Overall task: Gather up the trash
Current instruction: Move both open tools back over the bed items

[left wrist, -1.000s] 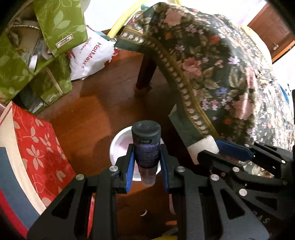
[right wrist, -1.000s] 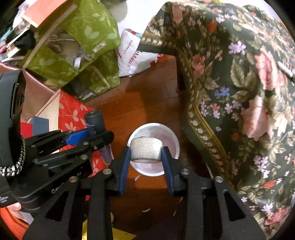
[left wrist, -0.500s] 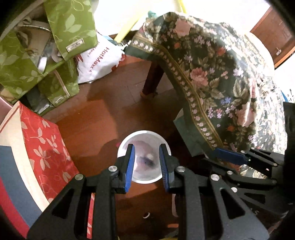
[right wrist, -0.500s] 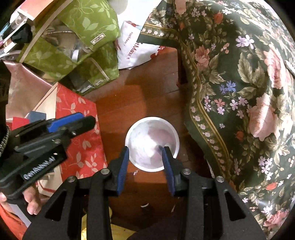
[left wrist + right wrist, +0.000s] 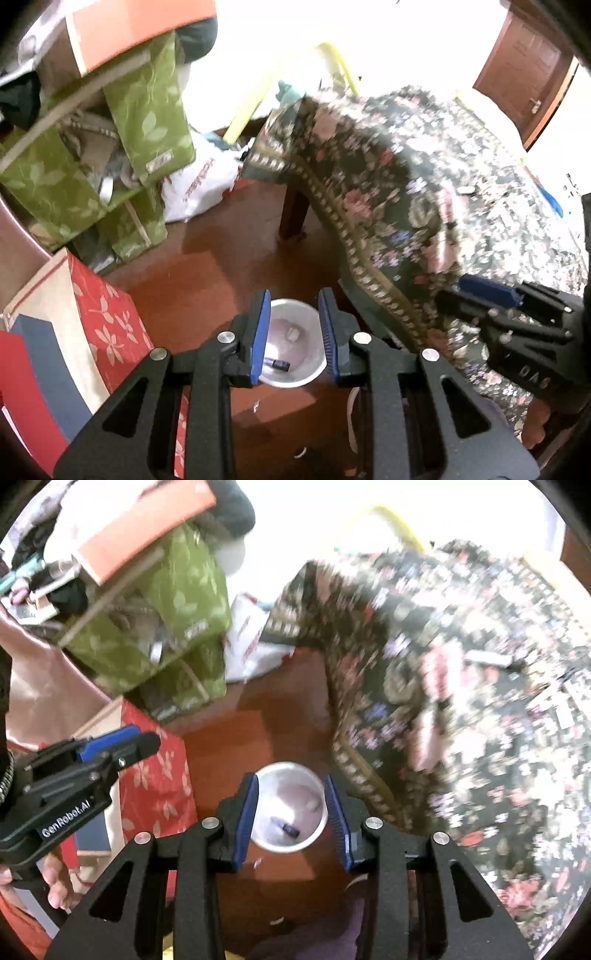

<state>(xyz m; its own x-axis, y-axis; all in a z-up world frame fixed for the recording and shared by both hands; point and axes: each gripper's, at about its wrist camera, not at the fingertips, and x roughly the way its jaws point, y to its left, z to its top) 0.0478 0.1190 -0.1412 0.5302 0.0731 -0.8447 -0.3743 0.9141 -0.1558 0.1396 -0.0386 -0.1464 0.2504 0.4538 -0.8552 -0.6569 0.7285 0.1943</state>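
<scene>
Hanging over a small white trash bin [image 5: 295,378] on the red-brown wooden floor [image 5: 207,266], the left gripper [image 5: 293,332] has its blue-padded jaws apart with nothing between them. Inside the bin lie a dark tube [image 5: 277,364] near the front wall and a small pale roll [image 5: 293,333] toward the middle. The right gripper [image 5: 293,812] is likewise above the bin [image 5: 280,843], jaws parted and empty; through the gap the dark tube [image 5: 290,830] and the pale roll [image 5: 314,804] show at the bottom. A bench draped in a dark floral cloth [image 5: 424,206] stands just right of the bin, one wooden leg [image 5: 293,214] showing under the hem. A red flowered box [image 5: 107,325] sits to the bin's left, with green leaf-print bags [image 5: 144,122] and a white plastic bag [image 5: 199,184] farther back. Fingers [image 5: 55,882] of a hand grasp the left gripper's body.
</scene>
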